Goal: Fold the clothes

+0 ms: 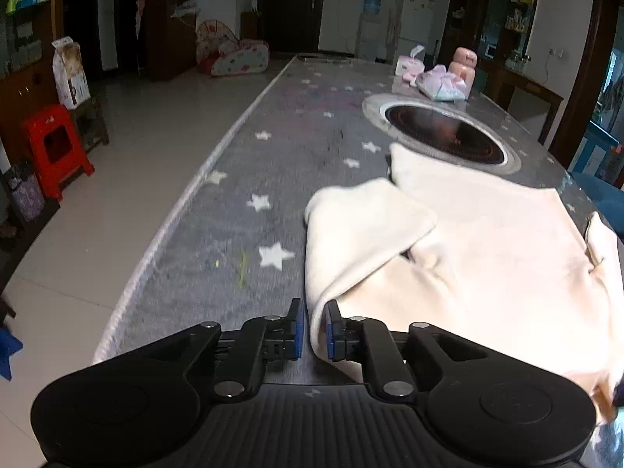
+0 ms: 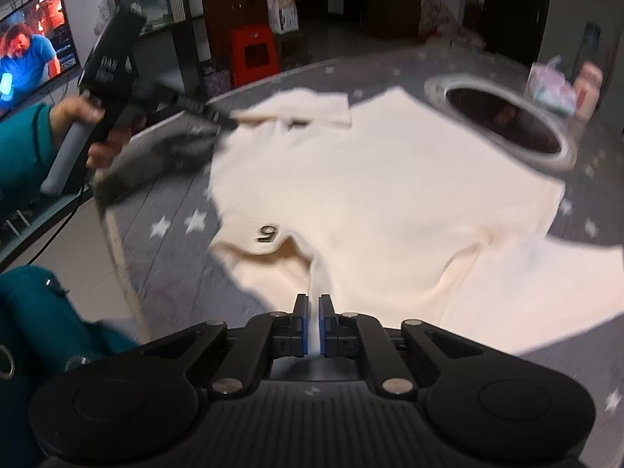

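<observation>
We find the cream garment [image 2: 374,195] spread on the counter [image 1: 234,202], which carries a grey cover printed with white stars. The garment lies just beside a round recessed opening [image 1: 444,132] in the counter top. A dark numeral mark [image 2: 268,233] shows on the fabric near its closest edge. One sleeve [image 1: 362,230] is turned in across the body of the garment.

We see the right tool [image 2: 312,323] at the near edge of the garment, its fingers [image 2: 300,323] drawn close together with a thin raised ridge of cream fabric pinched between the blue pads. The left tool [image 1: 313,331] stands at the opposite side, its jaws slightly apart with the garment's edge running up between them; the fabric touches the right pad, and we cannot tell whether both pads bear on it.

In the right wrist view, the left hand [image 2: 97,132] grips the handle of the left tool from below, the forearm in a teal sleeve [image 2: 23,148] reaching in from the side, and the tool's tip [image 2: 222,119] meets the folded sleeve end.

Farther along the counter stand a pink container [image 1: 463,66] and a pastel packet [image 1: 442,84]. A red stool [image 1: 54,148] stands on the floor beside the counter.
</observation>
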A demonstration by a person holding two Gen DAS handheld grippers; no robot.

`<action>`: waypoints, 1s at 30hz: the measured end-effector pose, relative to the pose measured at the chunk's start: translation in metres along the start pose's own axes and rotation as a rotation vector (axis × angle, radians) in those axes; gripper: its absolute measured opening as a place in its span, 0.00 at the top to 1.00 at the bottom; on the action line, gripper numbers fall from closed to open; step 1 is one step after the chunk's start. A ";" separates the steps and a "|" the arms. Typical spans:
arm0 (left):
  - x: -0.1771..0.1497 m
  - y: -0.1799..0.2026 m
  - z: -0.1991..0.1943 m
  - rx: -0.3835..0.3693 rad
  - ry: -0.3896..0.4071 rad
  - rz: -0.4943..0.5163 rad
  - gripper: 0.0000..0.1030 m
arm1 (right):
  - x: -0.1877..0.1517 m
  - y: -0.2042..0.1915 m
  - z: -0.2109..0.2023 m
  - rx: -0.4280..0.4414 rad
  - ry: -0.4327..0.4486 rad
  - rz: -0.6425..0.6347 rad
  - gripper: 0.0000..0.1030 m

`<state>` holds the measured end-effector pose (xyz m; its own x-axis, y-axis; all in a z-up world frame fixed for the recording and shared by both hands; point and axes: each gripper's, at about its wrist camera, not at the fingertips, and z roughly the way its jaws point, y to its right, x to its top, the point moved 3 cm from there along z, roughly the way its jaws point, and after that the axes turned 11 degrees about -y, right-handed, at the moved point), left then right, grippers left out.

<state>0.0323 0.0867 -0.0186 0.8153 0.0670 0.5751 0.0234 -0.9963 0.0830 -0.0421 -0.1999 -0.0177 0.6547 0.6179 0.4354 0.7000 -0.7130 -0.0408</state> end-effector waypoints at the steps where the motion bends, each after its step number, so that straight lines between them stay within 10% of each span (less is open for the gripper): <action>1: 0.001 0.000 -0.001 0.003 0.002 0.002 0.84 | -0.003 0.001 -0.001 0.013 -0.005 0.011 0.94; 22: -0.024 0.163 0.023 -0.331 -0.084 0.396 0.79 | -0.007 0.032 -0.003 -0.001 0.057 0.152 0.78; 30: -0.041 0.168 0.015 -0.355 -0.051 0.477 0.71 | -0.020 0.122 -0.028 -0.205 0.108 0.415 0.69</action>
<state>0.0109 -0.0838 -0.0405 0.7154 -0.3948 0.5765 -0.5399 -0.8361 0.0974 0.0222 -0.3081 -0.0066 0.8263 0.2372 0.5109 0.3082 -0.9496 -0.0576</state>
